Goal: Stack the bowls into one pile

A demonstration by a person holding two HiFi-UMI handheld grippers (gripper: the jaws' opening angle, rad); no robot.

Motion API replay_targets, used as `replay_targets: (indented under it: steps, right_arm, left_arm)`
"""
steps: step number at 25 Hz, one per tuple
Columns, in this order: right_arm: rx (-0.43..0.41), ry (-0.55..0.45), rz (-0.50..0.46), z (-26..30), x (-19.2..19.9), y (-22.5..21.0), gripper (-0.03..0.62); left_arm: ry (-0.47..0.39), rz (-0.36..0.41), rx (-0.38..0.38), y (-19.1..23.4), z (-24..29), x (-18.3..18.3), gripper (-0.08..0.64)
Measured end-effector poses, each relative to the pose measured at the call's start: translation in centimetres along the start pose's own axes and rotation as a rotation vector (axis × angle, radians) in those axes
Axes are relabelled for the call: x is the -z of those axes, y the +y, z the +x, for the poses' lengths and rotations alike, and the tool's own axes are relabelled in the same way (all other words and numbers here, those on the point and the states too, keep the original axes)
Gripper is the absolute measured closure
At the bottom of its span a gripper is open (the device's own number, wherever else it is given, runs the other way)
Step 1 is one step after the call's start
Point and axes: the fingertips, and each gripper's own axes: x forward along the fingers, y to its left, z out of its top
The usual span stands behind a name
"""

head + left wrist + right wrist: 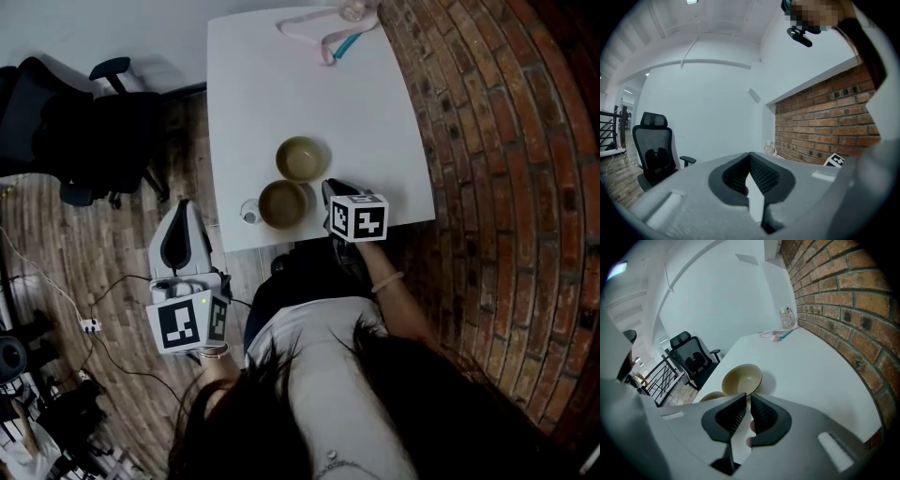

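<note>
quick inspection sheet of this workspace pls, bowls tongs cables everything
surface: white table, set against the brick wall
job's things: two tan bowls, far bowl and near bowl, side by side near the front edge, not stacked
clutter: small clear item beside the near bowl; pink strap and glass jar at the far edge
grippers: left gripper off the table over the floor, tongs shut, empty; right gripper beside the near bowl, tongs shut, empty
cables: cables and a power strip on the floor
surroundings: office chair, wood floor
</note>
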Motion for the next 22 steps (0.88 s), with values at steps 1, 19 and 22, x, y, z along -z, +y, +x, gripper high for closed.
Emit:
replay_targets:
  steps: [1,19,22]
  right_arm:
    - [-0.003,0.002,0.0,0.0,0.1,0.1,0.558]
    - [-0.068,0.04,-0.007,0.6,1.9,1.8,0.549]
    - [-0.08,0.048,-0.012,0.8,2.2,2.2,0.546]
  left_arm:
    - [0.001,0.0,0.002,-0.1,0.0,0.0,0.56]
    - [0.033,-0.013,-0.022,0.3,-1.3,1.3,0.56]
    - [0.038,-0.015,-0.034,0.5,-1.6,1.6,0.56]
